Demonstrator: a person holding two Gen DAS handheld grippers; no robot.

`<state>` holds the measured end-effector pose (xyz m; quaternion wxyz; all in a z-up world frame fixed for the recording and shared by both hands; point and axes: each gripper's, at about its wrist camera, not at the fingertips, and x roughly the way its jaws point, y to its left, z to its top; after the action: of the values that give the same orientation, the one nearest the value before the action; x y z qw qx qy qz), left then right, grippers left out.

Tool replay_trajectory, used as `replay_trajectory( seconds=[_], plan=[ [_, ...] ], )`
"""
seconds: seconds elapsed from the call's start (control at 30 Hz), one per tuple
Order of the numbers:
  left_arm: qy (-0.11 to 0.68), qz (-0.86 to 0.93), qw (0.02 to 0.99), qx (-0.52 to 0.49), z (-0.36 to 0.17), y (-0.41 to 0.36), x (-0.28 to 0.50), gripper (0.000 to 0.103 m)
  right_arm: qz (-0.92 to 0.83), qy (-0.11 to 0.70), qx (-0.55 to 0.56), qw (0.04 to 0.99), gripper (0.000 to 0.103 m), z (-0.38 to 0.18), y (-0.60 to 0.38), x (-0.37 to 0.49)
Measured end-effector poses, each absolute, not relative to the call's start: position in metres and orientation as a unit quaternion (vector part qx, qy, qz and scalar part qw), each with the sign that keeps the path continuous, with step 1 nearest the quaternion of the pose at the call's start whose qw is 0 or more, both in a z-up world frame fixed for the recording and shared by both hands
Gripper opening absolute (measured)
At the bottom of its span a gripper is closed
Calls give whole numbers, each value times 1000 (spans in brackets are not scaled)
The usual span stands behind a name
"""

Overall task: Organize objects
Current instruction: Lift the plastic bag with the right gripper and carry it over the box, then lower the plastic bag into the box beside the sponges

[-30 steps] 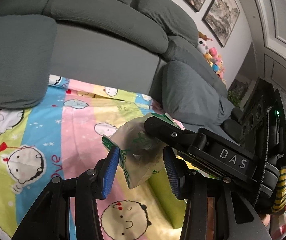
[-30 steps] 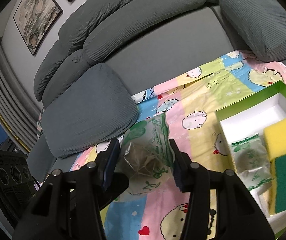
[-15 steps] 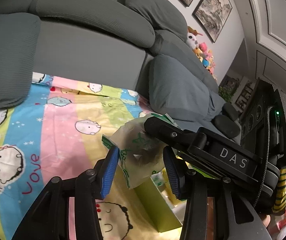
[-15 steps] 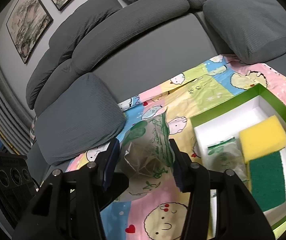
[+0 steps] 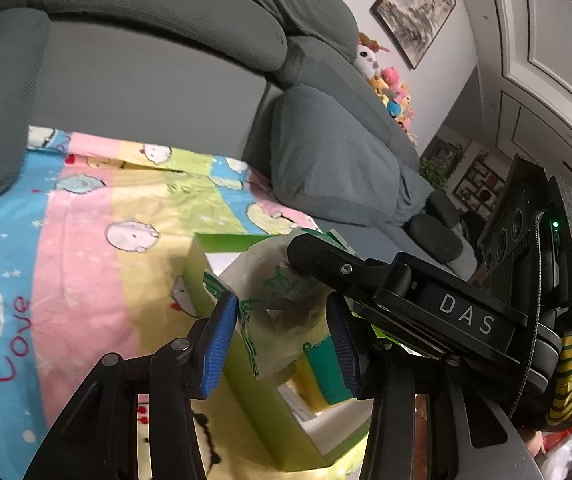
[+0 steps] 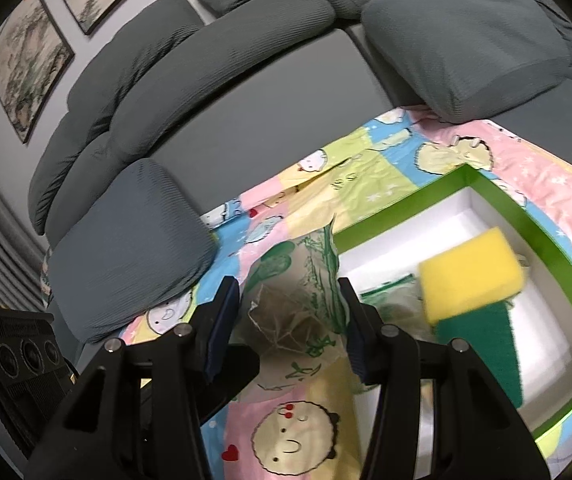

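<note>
Between both sets of pads, the crinkly tea packet (image 6: 294, 316) hangs at the green box's (image 6: 542, 236) nine-o'clock rim, pinched by the right gripper (image 6: 290, 322) and the left gripper (image 5: 281, 320); light, limp and slippery, it seems best gripped mid-body.

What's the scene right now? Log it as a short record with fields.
held item: tea packet
held by: left gripper and right gripper, both closed on it
position: over the edge of the green box
box contents: yellow-green sponge, second packet
surface: cartoon blanket on a grey sofa
</note>
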<state>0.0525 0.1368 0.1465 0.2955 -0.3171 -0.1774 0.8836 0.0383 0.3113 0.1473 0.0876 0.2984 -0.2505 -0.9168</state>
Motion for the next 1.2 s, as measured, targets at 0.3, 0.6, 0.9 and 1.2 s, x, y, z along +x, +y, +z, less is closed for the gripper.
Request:
replay_trajectory(
  seconds=[0.3, 0.6, 0.9, 1.2],
  plan=[
    [-188, 862, 326, -340, 138, 164, 47, 46, -914, -252, 314, 43, 49, 143, 339, 43],
    [-195, 840, 350, -367, 128, 188, 40, 46, -908, -256, 331, 4, 49, 137, 361, 47],
    [-210, 814, 362, -402, 116, 206, 34, 46, -894, -266, 359, -35, 49, 126, 379, 47],
    [-220, 798, 358, -433, 108, 211, 33, 46, -887, -268, 373, -47, 49, 120, 383, 46]
  ],
)
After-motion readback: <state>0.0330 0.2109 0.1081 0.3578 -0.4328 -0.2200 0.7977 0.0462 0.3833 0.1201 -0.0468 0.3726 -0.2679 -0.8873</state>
